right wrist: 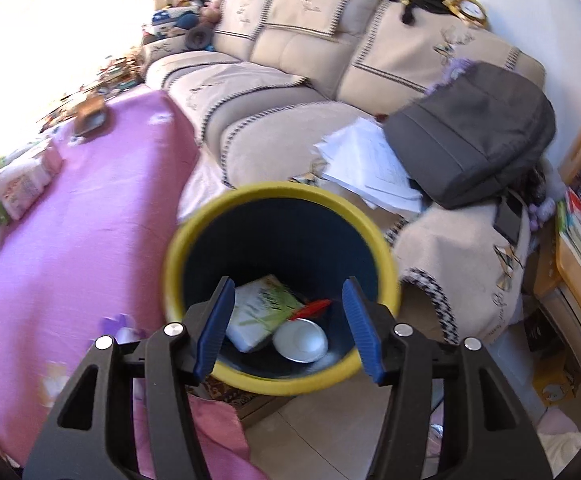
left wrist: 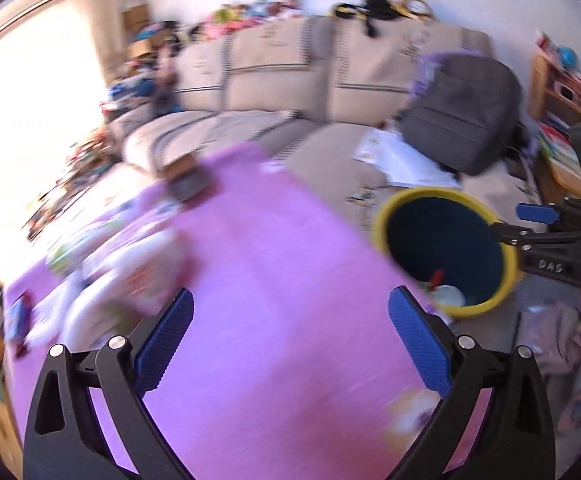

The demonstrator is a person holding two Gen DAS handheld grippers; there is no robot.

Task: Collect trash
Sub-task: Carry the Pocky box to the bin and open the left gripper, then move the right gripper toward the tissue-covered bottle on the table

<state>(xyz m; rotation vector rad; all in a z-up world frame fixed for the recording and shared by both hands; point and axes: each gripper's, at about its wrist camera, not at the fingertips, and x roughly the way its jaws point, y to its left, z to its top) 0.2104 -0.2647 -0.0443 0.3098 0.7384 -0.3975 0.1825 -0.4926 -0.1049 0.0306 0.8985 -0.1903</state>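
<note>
Your right gripper (right wrist: 286, 324) is spread wide w/ nothing in it, over the yellow-rimmed bin (right wrist: 278, 384), which holds a white packet (right wrist: 258, 312) & lid (right wrist: 300, 340). Your left gripper (left wrist: 290, 344) is also agape, empty, above the pink tablecloth (left wrist: 274, 248).

The bin (right wrist: 282, 292) looks like smooth plastic — yellow rim, dark matt inside. Beside it, the pink tablecloth (right wrist: 90, 216) is soft woven cloth. Behind the bin, the sofa (right wrist: 290, 80) wears beige fabric — papers (right wrist: 370, 168) and a matt grey cloth backpack (right wrist: 470, 132) on it.
</note>
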